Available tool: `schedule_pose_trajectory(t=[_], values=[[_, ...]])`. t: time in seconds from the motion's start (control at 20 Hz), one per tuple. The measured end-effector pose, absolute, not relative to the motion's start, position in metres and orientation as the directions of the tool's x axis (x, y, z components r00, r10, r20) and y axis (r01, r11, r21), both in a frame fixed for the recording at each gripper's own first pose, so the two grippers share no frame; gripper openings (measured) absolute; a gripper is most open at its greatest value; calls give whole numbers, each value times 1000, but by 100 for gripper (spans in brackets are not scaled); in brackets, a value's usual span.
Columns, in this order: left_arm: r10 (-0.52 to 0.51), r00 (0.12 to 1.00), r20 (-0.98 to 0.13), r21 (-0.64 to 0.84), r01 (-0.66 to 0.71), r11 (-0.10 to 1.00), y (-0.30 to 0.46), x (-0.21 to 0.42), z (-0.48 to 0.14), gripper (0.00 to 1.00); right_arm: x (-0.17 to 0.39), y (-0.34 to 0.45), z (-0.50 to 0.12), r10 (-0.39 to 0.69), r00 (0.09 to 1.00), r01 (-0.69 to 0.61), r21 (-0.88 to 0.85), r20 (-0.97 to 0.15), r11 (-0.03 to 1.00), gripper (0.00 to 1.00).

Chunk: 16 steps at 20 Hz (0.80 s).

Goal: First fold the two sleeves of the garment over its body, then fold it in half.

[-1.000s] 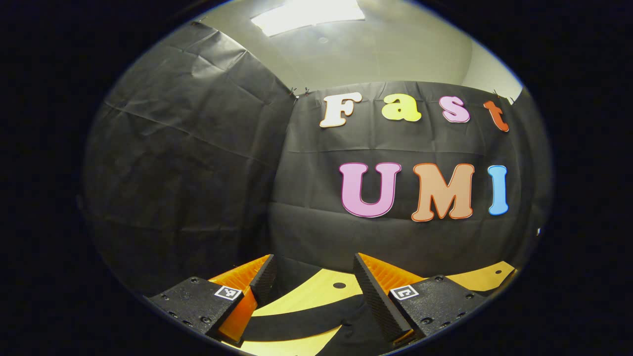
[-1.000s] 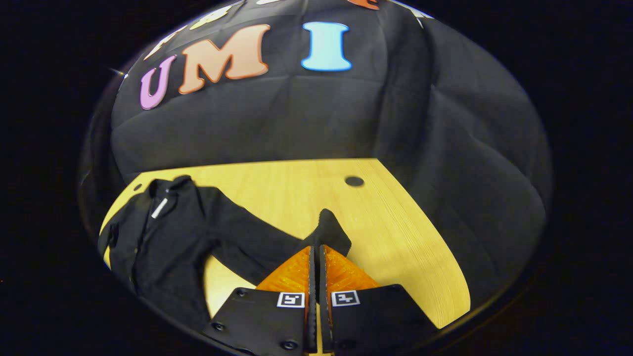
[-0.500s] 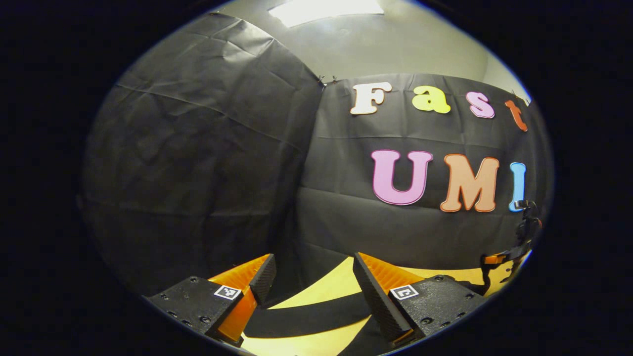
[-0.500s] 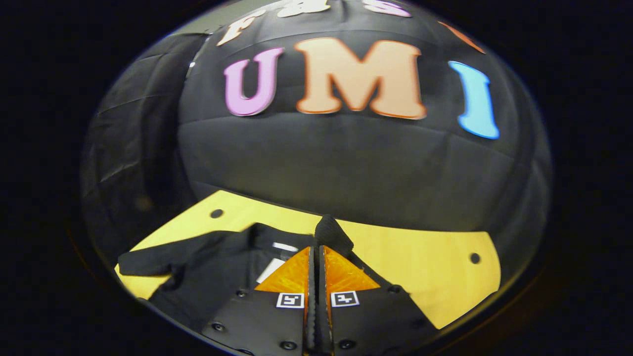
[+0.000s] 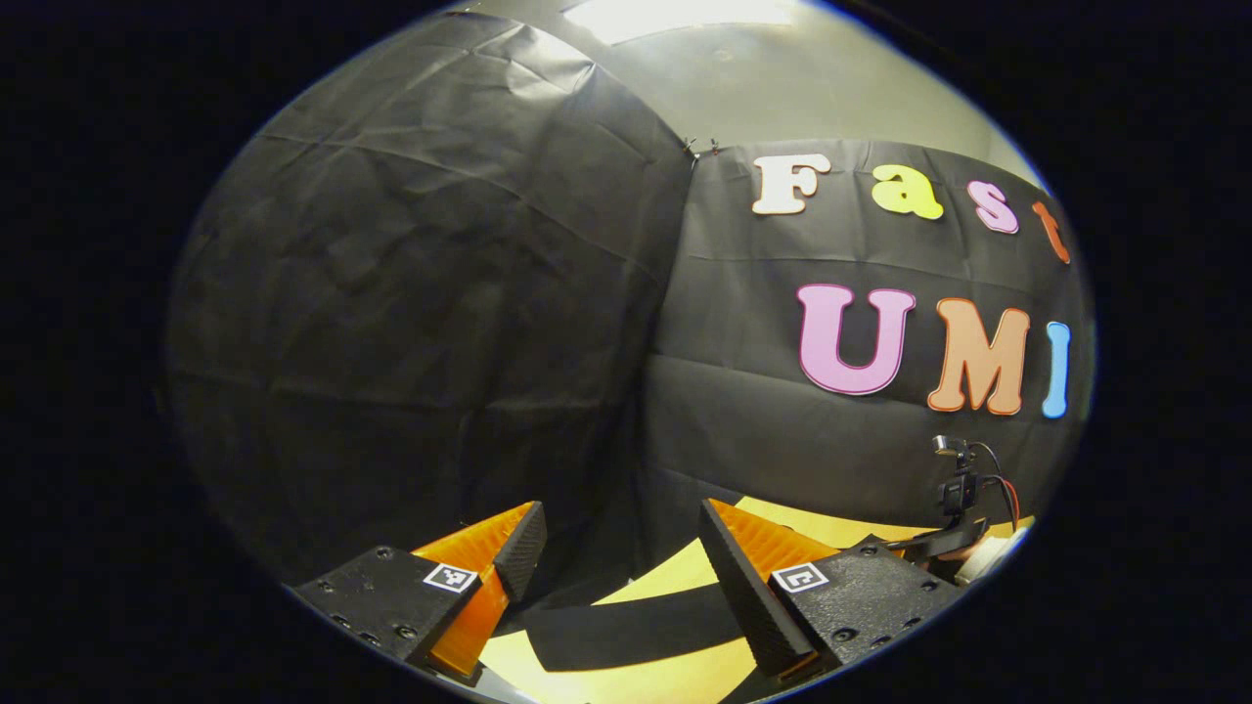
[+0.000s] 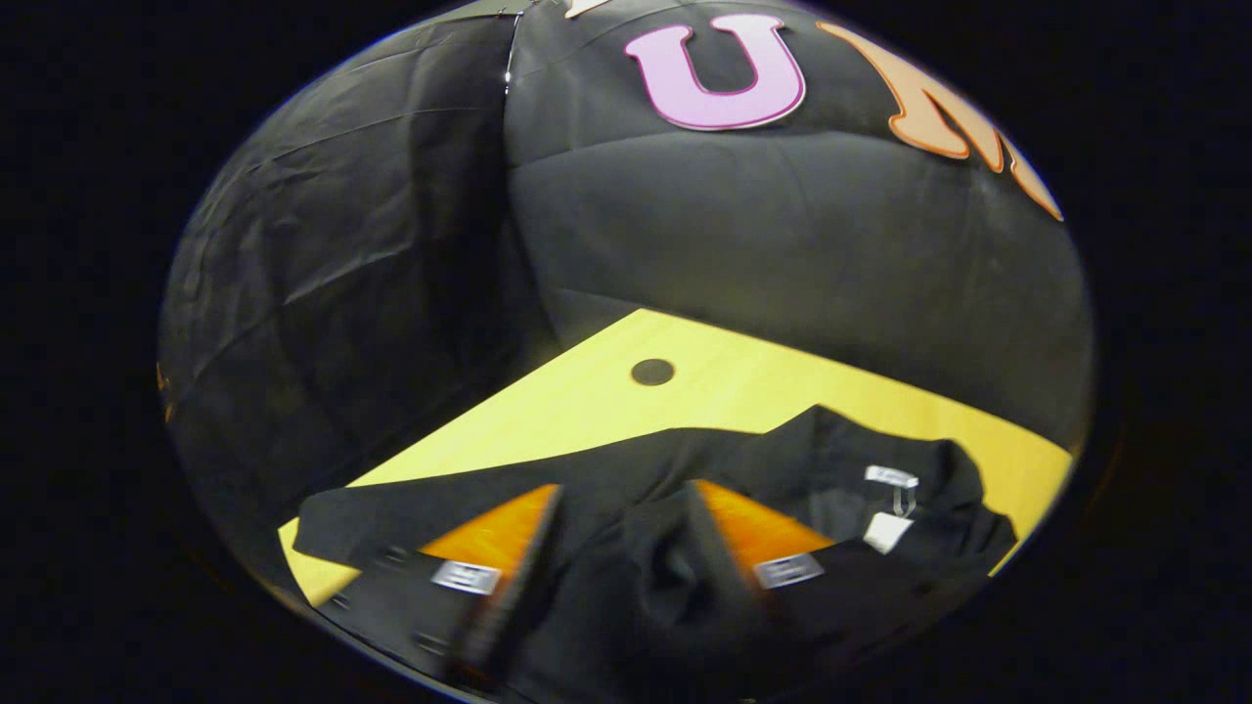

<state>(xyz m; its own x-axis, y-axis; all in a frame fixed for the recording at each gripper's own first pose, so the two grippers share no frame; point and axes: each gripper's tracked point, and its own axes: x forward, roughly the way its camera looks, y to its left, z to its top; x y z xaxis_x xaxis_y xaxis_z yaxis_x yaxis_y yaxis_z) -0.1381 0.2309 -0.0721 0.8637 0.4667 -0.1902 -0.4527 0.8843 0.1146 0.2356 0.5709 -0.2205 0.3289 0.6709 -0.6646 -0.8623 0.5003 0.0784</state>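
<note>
The table [image 6: 743,386] in the lower middle of the right gripper view looks like pale wood with a smooth, faintly satin finish and fine grain. The garment [image 6: 782,469] lying on it is matt black cloth, soft and slightly rumpled, with small white fabric labels at the collar [image 6: 892,477]. Its sleeve [image 5: 636,631], at the bottom of the left gripper view, is the same dull cloth. The left gripper [image 5: 621,548] has ribbed plastic fingers [image 5: 753,577] on grainy, matt bodies. The booth wall [image 5: 421,323] is creased matt cloth.

Light wooden table [image 6: 743,386] with round hole, apparently black garment [image 6: 782,469] on it
</note>
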Motion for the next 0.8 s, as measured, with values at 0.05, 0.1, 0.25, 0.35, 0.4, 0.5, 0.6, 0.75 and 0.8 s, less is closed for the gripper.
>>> schedule_pose_trajectory(t=[0.05,0.1,0.25,0.35,0.4,0.5,0.6,0.75,0.8], values=[[474,855,-211,104,-463,880,235,-138,-85,92,256,558,-205,666,353,-862,49,-657,504,97],[484,842,-238,96,-476,874,241,-138,-102,92,269,538,-185,667,377,-861,22,-643,509,98],[506,797,-331,83,-509,857,251,-142,-155,93,297,506,-130,691,434,-843,10,-578,538,98],[519,759,-395,96,-527,844,256,-145,-190,92,292,467,-89,714,477,-822,28,-513,569,97],[523,740,-423,110,-530,841,260,-144,-207,94,290,450,-70,721,505,-809,32,-475,588,98],[520,709,-476,136,-525,840,266,-142,-237,94,294,409,-25,718,573,-777,16,-396,629,97],[519,672,-529,170,-515,840,270,-142,-268,94,299,361,16,689,649,-731,-15,-324,682,95],[531,560,-636,246,-505,827,278,-158,-313,95,303,290,71,629,746,-652,-48,-221,757,96],[530,531,-661,254,-507,824,279,-165,-329,95,304,267,85,602,776,-621,-59,-190,782,95]])
